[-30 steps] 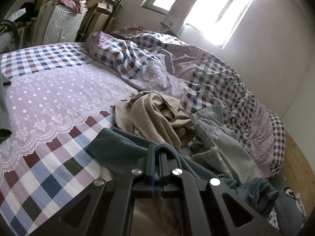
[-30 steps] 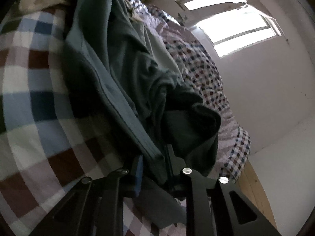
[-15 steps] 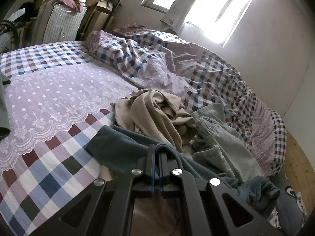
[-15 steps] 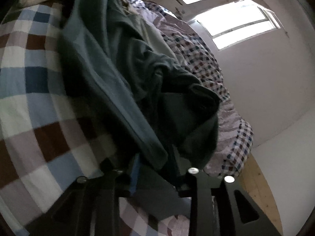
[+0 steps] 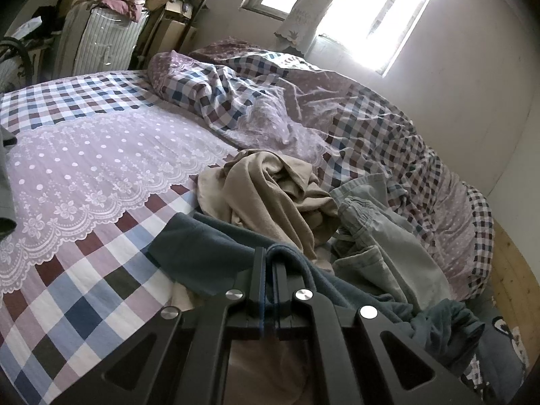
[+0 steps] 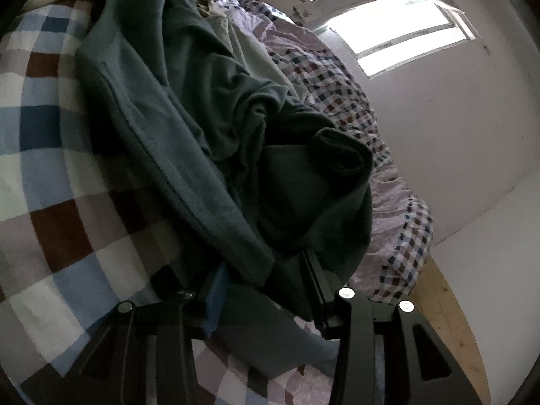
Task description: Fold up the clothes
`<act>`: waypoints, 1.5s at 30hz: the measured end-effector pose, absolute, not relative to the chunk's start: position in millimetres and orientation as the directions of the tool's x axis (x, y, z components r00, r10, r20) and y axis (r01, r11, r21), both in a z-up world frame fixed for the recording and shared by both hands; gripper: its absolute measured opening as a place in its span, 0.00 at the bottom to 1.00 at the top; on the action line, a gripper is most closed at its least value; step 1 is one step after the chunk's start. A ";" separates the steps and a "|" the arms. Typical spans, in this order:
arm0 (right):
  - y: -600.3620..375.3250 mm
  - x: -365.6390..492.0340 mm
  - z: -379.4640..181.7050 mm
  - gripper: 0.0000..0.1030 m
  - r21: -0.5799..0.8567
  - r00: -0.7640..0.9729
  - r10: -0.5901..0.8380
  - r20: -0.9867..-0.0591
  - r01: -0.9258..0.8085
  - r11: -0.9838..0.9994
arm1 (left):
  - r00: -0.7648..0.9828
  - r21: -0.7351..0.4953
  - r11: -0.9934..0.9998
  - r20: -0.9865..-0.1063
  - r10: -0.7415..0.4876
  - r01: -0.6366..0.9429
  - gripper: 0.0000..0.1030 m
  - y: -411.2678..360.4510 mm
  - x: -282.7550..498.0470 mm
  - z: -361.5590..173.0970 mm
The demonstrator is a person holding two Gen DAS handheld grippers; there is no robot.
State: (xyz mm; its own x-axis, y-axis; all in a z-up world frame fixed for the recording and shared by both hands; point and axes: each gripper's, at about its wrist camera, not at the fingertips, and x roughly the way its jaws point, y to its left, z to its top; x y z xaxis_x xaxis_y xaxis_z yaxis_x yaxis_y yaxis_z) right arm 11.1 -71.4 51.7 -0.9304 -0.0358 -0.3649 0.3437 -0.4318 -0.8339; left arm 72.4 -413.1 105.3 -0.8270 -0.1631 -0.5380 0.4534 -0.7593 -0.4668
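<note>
A dark teal garment (image 5: pixel 202 253) lies rumpled on the checked bed sheet (image 5: pixel 84 290). My left gripper (image 5: pixel 269 260) is shut on a folded edge of it, and the cloth drapes over the fingertips. In the right wrist view the same teal garment (image 6: pixel 189 128) is heaped close in front of the camera. My right gripper (image 6: pixel 266 280) is opening; a thick fold of the garment lies loosely between its spread fingers (image 6: pixel 216 290), and the pads are not pressing it. A beige garment (image 5: pixel 270 195) and grey-green trousers (image 5: pixel 381 246) lie crumpled just beyond.
A crumpled checked quilt (image 5: pixel 270 101) covers the far half of the bed. A striped case (image 5: pixel 101 44) and boxes stand at the back left. Another dark piece of cloth (image 5: pixel 5 185) hangs at the left edge. Wooden floor (image 5: pixel 506 270) lies beyond the bed's right side.
The right gripper's jaws have spread apart and the teal fold they pinched now sits loose between them. The left gripper and its cloth have not moved.
</note>
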 end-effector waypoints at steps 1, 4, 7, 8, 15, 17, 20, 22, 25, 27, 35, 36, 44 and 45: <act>-71.6 12.0 52.4 0.40 -0.838 -0.937 -0.038 -0.348 0.329 -0.434 | -0.827 -0.465 -0.760 -0.539 -0.163 0.453 0.02 -412.6 72.3 105.1; -72.4 14.2 56.9 0.20 -0.832 -0.939 -0.051 -0.339 0.325 -0.451 | -0.827 -0.466 -0.760 -0.539 -0.162 0.453 0.02 -413.0 72.5 104.9; -73.0 16.2 57.4 0.08 -0.822 -0.936 -0.056 -0.347 0.333 -0.462 | -0.826 -0.466 -0.761 -0.540 -0.161 0.452 0.02 -413.4 72.8 104.4; -73.0 15.7 55.8 0.02 -0.819 -0.932 -0.055 -0.359 0.343 -0.461 | -0.826 -0.465 -0.761 -0.540 -0.161 0.452 0.02 -413.5 73.0 104.4; -66.8 16.6 79.1 0.01 -0.756 -0.926 -0.078 -0.370 0.348 -0.555 | -0.833 -0.460 -0.772 -0.532 -0.155 0.438 0.02 -414.1 73.7 108.4; -62.9 18.1 95.1 0.01 -0.718 -0.928 -0.093 -0.362 0.341 -0.607 | -0.839 -0.460 -0.778 -0.523 -0.152 0.428 0.01 -412.9 75.1 112.1; -55.8 22.7 124.2 0.01 -0.662 -0.936 -0.108 -0.336 0.317 -0.680 | -0.854 -0.460 -0.791 -0.501 -0.144 0.403 0.01 -408.7 79.1 121.5; -50.2 27.6 144.3 0.01 -0.621 -0.940 -0.117 -0.320 0.301 -0.723 | -0.868 -0.454 -0.807 -0.477 -0.138 0.378 0.01 -402.9 83.7 132.3; -41.9 37.7 175.1 0.01 -0.564 -0.951 -0.119 -0.284 0.267 -0.782 | -0.886 -0.419 -0.843 -0.443 -0.134 0.337 0.01 -391.7 89.5 149.9; -35.8 43.2 195.8 0.00 -0.532 -0.960 -0.106 -0.260 0.234 -0.814 | -0.898 -0.384 -0.869 -0.418 -0.138 0.313 0.01 -382.1 95.2 163.6; -5.9 69.0 283.7 0.00 -0.441 -0.987 -0.044 -0.154 0.109 -0.891 | -0.941 -0.357 -0.908 -0.323 -0.100 0.219 0.01 -354.2 112.8 233.4; -1.5 73.9 296.5 0.00 -0.426 -0.990 -0.039 -0.138 0.095 -0.900 | -0.947 -0.350 -0.914 -0.307 -0.095 0.206 0.01 -350.3 115.9 246.5; 37.5 118.8 397.5 0.00 -0.283 -1.000 -0.006 -0.019 0.011 -0.959 | -0.990 -0.306 -0.948 -0.135 -0.050 0.089 0.01 -329.8 158.5 381.0; 46.9 128.8 416.4 0.00 -0.248 -1.000 -0.013 0.000 0.013 -0.969 | -0.993 -0.294 -0.953 -0.110 -0.045 0.075 0.01 -326.9 166.3 396.4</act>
State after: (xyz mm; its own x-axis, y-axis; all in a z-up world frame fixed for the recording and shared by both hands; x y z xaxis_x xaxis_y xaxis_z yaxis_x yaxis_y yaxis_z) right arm 128.8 46.9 416.4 -0.9999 -0.0133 0.0004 0.0128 -0.9687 -0.2481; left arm 166.3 -326.9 396.4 -0.9929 -0.0445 -0.1101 0.0754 -0.9528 -0.2942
